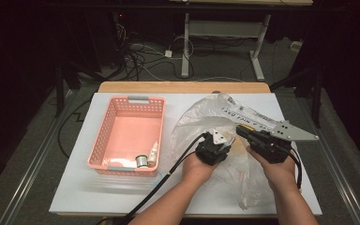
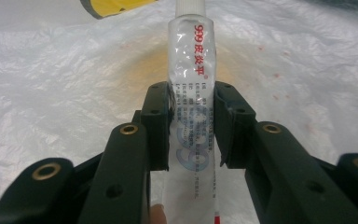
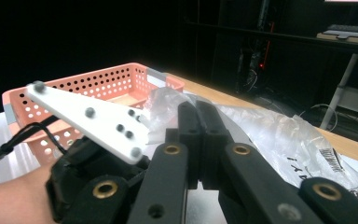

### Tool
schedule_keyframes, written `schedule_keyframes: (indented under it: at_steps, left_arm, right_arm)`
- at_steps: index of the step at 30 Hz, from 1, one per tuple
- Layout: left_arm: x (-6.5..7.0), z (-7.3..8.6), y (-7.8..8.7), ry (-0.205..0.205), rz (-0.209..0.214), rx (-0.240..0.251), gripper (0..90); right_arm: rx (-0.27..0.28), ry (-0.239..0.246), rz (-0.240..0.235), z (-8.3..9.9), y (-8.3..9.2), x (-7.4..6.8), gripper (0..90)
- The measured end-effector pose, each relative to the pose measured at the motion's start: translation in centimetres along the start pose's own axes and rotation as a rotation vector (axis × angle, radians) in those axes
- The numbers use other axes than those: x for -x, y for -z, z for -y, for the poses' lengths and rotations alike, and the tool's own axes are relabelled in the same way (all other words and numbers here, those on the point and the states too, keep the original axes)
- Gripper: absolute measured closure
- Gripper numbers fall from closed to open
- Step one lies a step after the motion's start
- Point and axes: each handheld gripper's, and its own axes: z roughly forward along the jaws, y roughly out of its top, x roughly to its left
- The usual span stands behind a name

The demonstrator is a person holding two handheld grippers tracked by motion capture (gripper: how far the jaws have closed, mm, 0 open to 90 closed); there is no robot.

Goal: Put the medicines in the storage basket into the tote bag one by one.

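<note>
Both bare forearms come in from the near edge of the table, angled inward and forward. The left hand [image 1: 198,165] grips the body of the black two-jaw left gripper [image 1: 214,140], whose jaws stand partly apart, their pads [image 2: 161,119] pressing on something between them. The right hand [image 1: 275,169] holds the black right gripper [image 1: 244,131], topped by a grey three-cornered plate, pointing leftward, its jaws fully closed together.
</note>
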Motion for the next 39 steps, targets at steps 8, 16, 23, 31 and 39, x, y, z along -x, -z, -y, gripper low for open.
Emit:
schedule_keyframes:
  at_steps: [8,16,23,31,39]
  left_arm:
    - [0.0,0.2,-1.7,0.009,-0.014,-0.004,67.3]
    - [0.1,0.2,-2.9,0.014,-0.031,-0.022,67.4]
    - [0.2,0.0,-3.6,0.016,-0.041,-0.034,67.2]
    - [0.5,0.0,-3.1,-0.009,-0.006,-0.024,57.3]
    - [1.1,0.7,-1.2,-0.019,0.042,-0.001,49.0]
  right_arm:
    - [-0.002,-0.012,0.008,0.3,-0.1,0.4,90.0]
    - [0.002,-0.015,0.009,0.3,0.0,0.6,90.0]
    - [0.000,-0.021,0.012,0.4,0.1,0.8,90.0]
    - [-0.004,-0.018,0.010,0.5,0.0,0.8,90.0]
    - [-0.009,-0.018,0.010,0.5,0.0,0.7,90.0]
